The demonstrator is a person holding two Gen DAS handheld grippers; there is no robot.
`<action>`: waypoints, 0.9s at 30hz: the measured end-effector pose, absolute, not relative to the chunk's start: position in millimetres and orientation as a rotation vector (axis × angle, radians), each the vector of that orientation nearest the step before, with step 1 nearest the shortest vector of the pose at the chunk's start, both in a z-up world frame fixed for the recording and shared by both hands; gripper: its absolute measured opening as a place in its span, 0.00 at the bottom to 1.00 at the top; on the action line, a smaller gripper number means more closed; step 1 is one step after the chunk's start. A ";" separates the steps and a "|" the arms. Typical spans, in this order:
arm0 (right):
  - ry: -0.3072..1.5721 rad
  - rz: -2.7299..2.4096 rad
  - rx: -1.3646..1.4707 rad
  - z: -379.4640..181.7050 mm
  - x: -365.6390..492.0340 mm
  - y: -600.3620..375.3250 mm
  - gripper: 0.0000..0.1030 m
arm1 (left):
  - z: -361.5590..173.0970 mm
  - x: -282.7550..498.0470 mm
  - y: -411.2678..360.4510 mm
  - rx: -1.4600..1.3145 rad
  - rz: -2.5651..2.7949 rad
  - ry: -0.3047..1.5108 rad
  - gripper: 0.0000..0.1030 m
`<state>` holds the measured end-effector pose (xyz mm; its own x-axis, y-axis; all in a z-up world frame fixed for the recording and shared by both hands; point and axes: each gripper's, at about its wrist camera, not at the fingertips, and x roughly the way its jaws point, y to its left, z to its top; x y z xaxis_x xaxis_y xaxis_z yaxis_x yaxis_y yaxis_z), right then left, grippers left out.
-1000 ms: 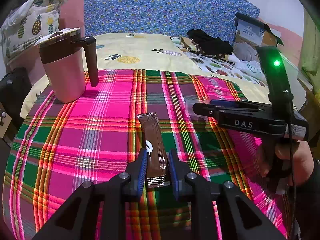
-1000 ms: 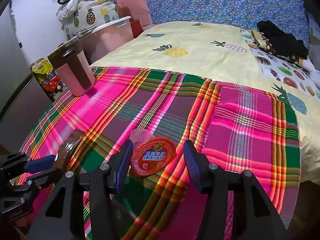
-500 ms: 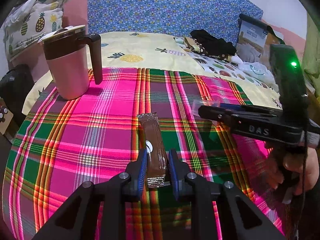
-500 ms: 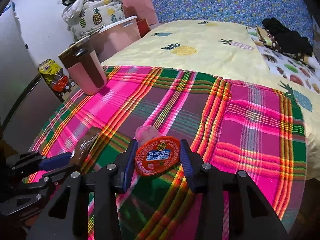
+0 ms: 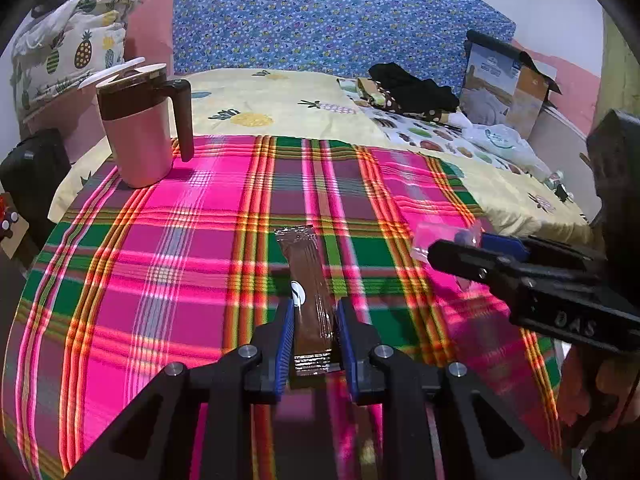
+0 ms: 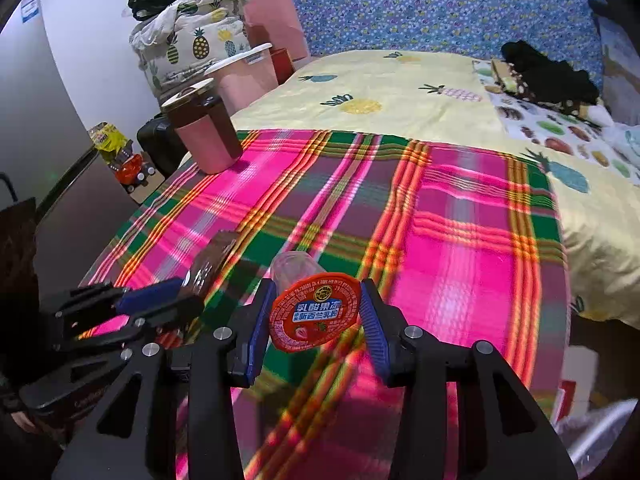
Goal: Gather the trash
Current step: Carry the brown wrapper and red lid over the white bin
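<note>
Both grippers loaded, above plaid cloth (image 5: 168, 264)
Left gripper (image 5: 314, 334) clamped on brown wrapper (image 5: 310, 300); right gripper (image 6: 316, 316) pinches red-lidded jelly cup (image 6: 310, 312). Both clear of cloth; pink mug (image 5: 138, 128) at far left corner

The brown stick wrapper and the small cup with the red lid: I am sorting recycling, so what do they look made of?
The brown stick wrapper looks like glossy plastic film: it shines and has crimped ends. The small cup with the red lid seems clear thin plastic, see-through at its base, sealed with a printed peel-off lid, foil or film, I cannot tell which.
</note>
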<state>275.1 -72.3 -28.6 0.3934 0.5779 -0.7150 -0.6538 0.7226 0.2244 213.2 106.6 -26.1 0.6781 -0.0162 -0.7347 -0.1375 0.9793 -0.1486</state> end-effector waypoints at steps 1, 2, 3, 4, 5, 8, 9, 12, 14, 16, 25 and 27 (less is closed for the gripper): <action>0.863 0.779 -0.098 -28.3 270.7 -75.3 0.42 | -24.1 210.0 103.9 -0.196 0.067 0.821 0.22; 0.863 0.774 -0.097 -28.3 266.3 -78.5 0.42 | -22.4 205.4 100.0 -0.194 0.065 0.817 0.22; 0.862 0.770 -0.094 -28.4 262.7 -81.9 0.42 | -21.4 202.3 97.4 -0.192 0.064 0.815 0.22; 0.861 0.766 -0.090 -27.7 259.7 -85.1 0.42 | -20.3 198.0 93.5 -0.191 0.059 0.813 0.22; 0.859 0.762 -0.088 -27.7 256.0 -87.8 0.42 | -19.2 193.4 89.3 -0.190 0.053 0.810 0.22; 0.852 0.742 -0.080 -26.5 243.6 -98.1 0.42 | -16.1 179.9 76.7 -0.180 0.044 0.801 0.22; 0.849 0.736 -0.074 -26.2 239.8 -102.4 0.42 | -14.9 175.0 72.8 -0.178 0.040 0.798 0.22; 0.841 0.719 -0.059 -24.9 229.0 -114.9 0.42 | -11.8 162.6 62.3 -0.172 0.028 0.788 0.22; 0.834 0.705 -0.052 -24.1 221.7 -122.0 0.42 | -10.1 153.6 55.3 -0.172 0.016 0.783 0.22; 0.828 0.692 -0.040 -23.9 212.8 -130.0 0.42 | -9.1 146.2 47.7 -0.171 0.005 0.779 0.22; 0.796 0.640 -0.011 -21.3 187.5 -159.1 0.42 | -7.3 121.0 15.9 -0.152 -0.042 0.776 0.22; 0.794 0.631 -0.004 -21.5 184.0 -163.7 0.42 | -7.4 118.0 10.4 -0.149 -0.051 0.777 0.22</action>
